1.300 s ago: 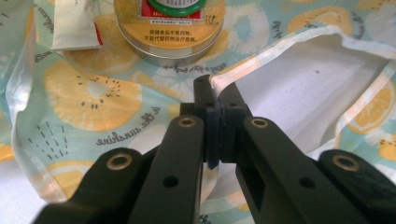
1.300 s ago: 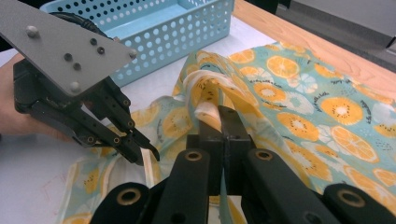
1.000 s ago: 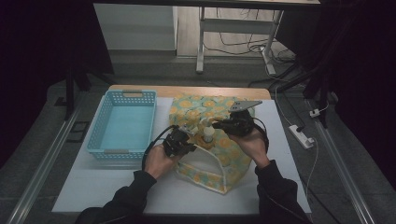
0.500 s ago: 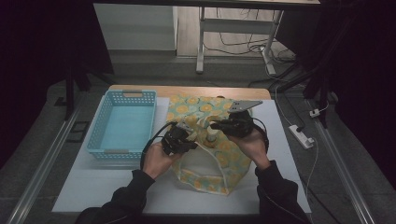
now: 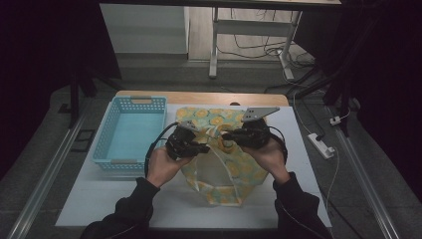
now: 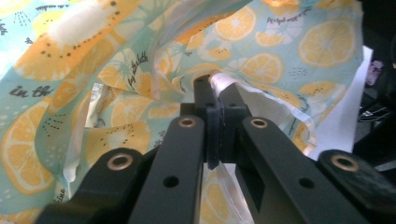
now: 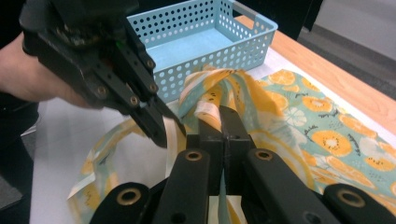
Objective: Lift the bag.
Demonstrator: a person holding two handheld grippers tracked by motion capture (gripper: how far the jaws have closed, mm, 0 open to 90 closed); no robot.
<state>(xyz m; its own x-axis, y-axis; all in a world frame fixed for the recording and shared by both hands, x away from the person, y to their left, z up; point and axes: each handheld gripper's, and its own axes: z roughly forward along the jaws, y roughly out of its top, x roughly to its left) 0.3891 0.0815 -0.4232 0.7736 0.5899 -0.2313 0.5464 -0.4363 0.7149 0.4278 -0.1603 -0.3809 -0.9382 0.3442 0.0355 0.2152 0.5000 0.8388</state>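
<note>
So both tongs are clenched tight on the same thing here, a lemon-print cloth [image 5: 219,144], which looks like an apron or bag with a pale lining. The left gripper [image 6: 215,91] has pinched a fold of it by the white hem, and the right gripper [image 7: 219,122] has a bunched ridge of the fabric between its jaws, just beside where the left one bites. In the high view the left gripper [image 5: 191,144] and right gripper [image 5: 239,135] sit close together over the middle of the cloth, tips pointing toward each other, so the middle gets pulled up into a hump while the rest stays spread flat on the white table [image 5: 99,199]. My guess is that pinching two nearby spots gives control of a fold line, for folding or lifting it. The blue basket [image 5: 130,130] sits empty just to the left of the cloth, probably where it ends up.
</note>
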